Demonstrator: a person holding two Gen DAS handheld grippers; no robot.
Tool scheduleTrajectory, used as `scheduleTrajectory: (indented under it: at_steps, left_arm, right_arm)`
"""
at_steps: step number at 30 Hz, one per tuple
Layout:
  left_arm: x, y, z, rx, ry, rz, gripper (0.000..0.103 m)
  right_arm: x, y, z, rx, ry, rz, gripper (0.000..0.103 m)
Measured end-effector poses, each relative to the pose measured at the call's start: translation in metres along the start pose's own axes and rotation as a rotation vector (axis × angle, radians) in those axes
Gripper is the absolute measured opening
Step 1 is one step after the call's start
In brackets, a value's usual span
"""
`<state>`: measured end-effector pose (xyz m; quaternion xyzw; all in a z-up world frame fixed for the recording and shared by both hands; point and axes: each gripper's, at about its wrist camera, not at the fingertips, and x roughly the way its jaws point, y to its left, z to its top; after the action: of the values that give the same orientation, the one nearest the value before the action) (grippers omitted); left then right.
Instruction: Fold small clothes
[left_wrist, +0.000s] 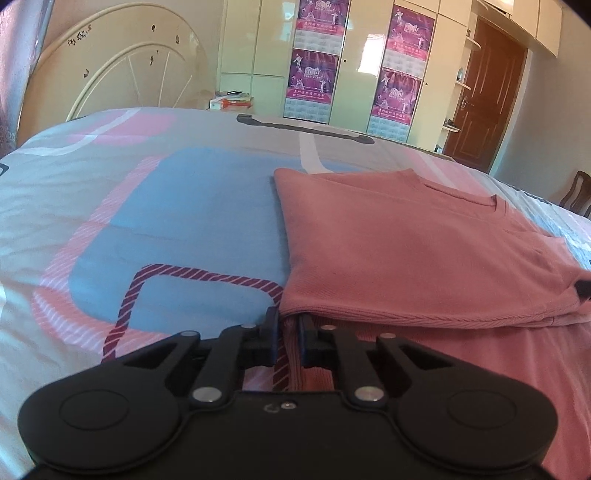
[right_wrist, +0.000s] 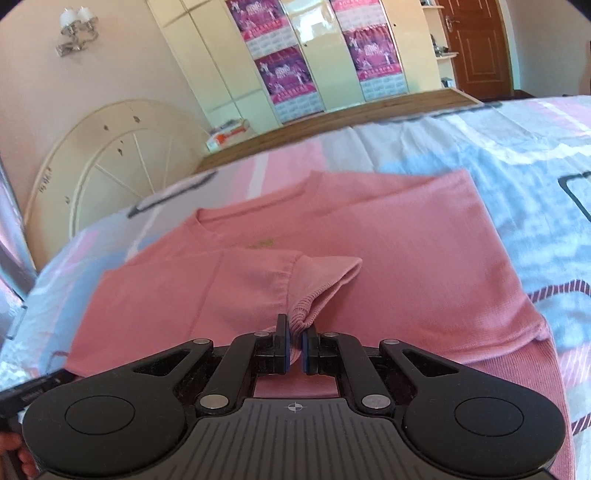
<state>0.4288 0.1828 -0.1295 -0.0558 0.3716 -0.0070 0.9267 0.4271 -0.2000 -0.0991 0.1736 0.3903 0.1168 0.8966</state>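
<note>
Shirt (left_wrist: 406, 251): flat on the bed (left_wrist: 147, 206), partly folded.
Sleeve (right_wrist: 317, 284): lying over the shirt's middle.
Left gripper (left_wrist: 287, 325): at the shirt's near left corner, on the hem.
Right gripper (right_wrist: 294, 336): at the sleeve's end.
Headboard (left_wrist: 122, 70): behind the bed, left.
Wardrobe (left_wrist: 351, 55): behind the bed.
Door (left_wrist: 487, 99): right of the wardrobe.

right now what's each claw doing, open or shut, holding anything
Left claw: shut on the shirt, at its folded lower edge.
Right claw: shut on the shirt's sleeve.
</note>
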Motion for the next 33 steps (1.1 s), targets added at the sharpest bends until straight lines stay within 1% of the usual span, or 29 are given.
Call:
scheduleTrajectory:
  at_steps: [1, 2, 3, 4, 5, 6, 7, 8, 10, 11, 12, 13, 14, 15, 16, 17, 19, 20, 22, 24, 25, 27, 28, 29, 30, 31, 33]
  left_arm:
    - [0.0, 0.0, 0.0, 0.01, 0.01, -0.002, 0.013]
    - [-0.002, 0.001, 0.002, 0.018, 0.02, -0.001, 0.019]
    - [-0.006, 0.004, 0.002, 0.016, 0.024, 0.006, 0.03]
    - [-0.014, 0.007, 0.003, 0.012, 0.013, 0.018, 0.031]
    - [-0.024, 0.01, 0.004, 0.014, -0.022, 0.018, 0.027]
    - [-0.033, 0.01, 0.006, 0.016, -0.051, 0.023, 0.026]
    - [-0.038, 0.008, 0.01, 0.017, -0.07, 0.016, 0.026]
    - [-0.039, 0.004, 0.014, 0.022, -0.082, -0.001, 0.026]
    - [-0.03, -0.012, 0.021, 0.054, -0.077, -0.035, 0.028]
    - [-0.022, -0.02, 0.022, 0.073, -0.062, -0.05, 0.029]
    - [-0.01, -0.028, 0.02, 0.093, -0.024, -0.067, 0.031]
    - [0.002, -0.032, 0.015, 0.108, 0.032, -0.072, 0.031]
    - [0.01, -0.034, 0.009, 0.121, 0.056, -0.072, 0.031]
    - [0.009, -0.035, 0.009, 0.132, 0.037, -0.067, 0.031]
    - [0.007, -0.035, 0.013, 0.127, 0.041, -0.069, 0.029]
    - [0.004, -0.035, 0.018, 0.115, 0.024, -0.075, 0.029]
    - [0.004, -0.038, 0.029, 0.109, -0.021, -0.092, 0.03]
    - [0.01, -0.042, 0.036, 0.119, -0.026, -0.092, 0.032]
    - [0.027, -0.051, 0.05, 0.133, -0.029, -0.083, 0.033]
    - [0.049, -0.054, 0.067, 0.12, -0.031, -0.083, 0.037]
    - [0.063, -0.054, 0.074, 0.111, -0.021, -0.075, 0.037]
    - [0.093, -0.046, 0.089, 0.083, 0.018, -0.048, 0.036]
    - [0.107, -0.038, 0.096, 0.054, 0.04, -0.048, 0.037]
    - [0.113, -0.031, 0.102, 0.027, 0.02, -0.063, 0.038]
    - [0.116, -0.025, 0.108, 0.007, 0.023, -0.067, 0.036]
    - [0.117, -0.023, 0.112, -0.001, 0.024, -0.071, 0.036]
    - [0.116, -0.023, 0.116, 0.025, 0.003, -0.074, 0.044]
  right_arm:
    - [0.004, -0.003, -0.002, 0.007, 0.017, -0.015, 0.005]
    - [0.007, -0.006, -0.003, 0.016, 0.036, -0.038, 0.005]
    - [0.006, -0.01, -0.004, 0.025, 0.033, -0.055, 0.006]
    - [0.0, -0.012, -0.004, 0.034, 0.016, -0.077, 0.009]
    - [-0.008, -0.013, -0.003, 0.032, -0.012, -0.112, 0.015]
    - [-0.019, -0.011, -0.001, 0.009, -0.055, -0.136, 0.015]
    - [-0.026, -0.008, 0.001, -0.019, -0.088, -0.129, 0.015]
    - [-0.03, -0.005, 0.003, -0.044, -0.102, -0.114, 0.015]
    - [-0.025, 0.007, 0.005, -0.103, -0.095, -0.082, 0.015]
    - [-0.018, 0.012, 0.004, -0.13, -0.07, -0.072, 0.015]
    - [-0.008, 0.015, 0.002, -0.152, -0.027, -0.075, 0.015]
    - [0.005, 0.016, -0.003, -0.18, 0.043, -0.104, 0.015]
    - [0.014, 0.014, -0.01, -0.207, 0.091, -0.132, 0.014]
    - [0.012, 0.014, -0.011, -0.228, 0.074, -0.128, 0.014]
    - [0.01, 0.016, -0.009, -0.23, 0.08, -0.134, 0.014]
    - [0.006, 0.017, -0.005, -0.231, 0.073, -0.139, 0.014]
    - [0.003, 0.022, 0.0, -0.246, 0.006, -0.113, 0.014]
    - [0.007, 0.025, 0.005, -0.243, -0.006, -0.099, 0.014]
    - [0.026, 0.037, 0.018, -0.24, -0.004, -0.066, 0.014]
    - [0.049, 0.054, 0.029, -0.275, -0.015, -0.048, 0.014]
    - [0.062, 0.061, 0.034, -0.282, -0.012, -0.038, 0.014]
    - [0.092, 0.067, 0.043, -0.26, 0.031, -0.004, 0.014]
    - [0.106, 0.069, 0.045, -0.249, 0.065, -0.018, 0.014]
    - [0.114, 0.071, 0.046, -0.257, 0.068, -0.03, 0.014]
    - [0.118, 0.073, 0.049, -0.268, 0.055, -0.034, 0.014]
    - [0.119, 0.076, 0.052, -0.277, 0.06, -0.041, 0.014]
    - [0.114, 0.083, 0.054, -0.295, 0.047, -0.041, 0.014]
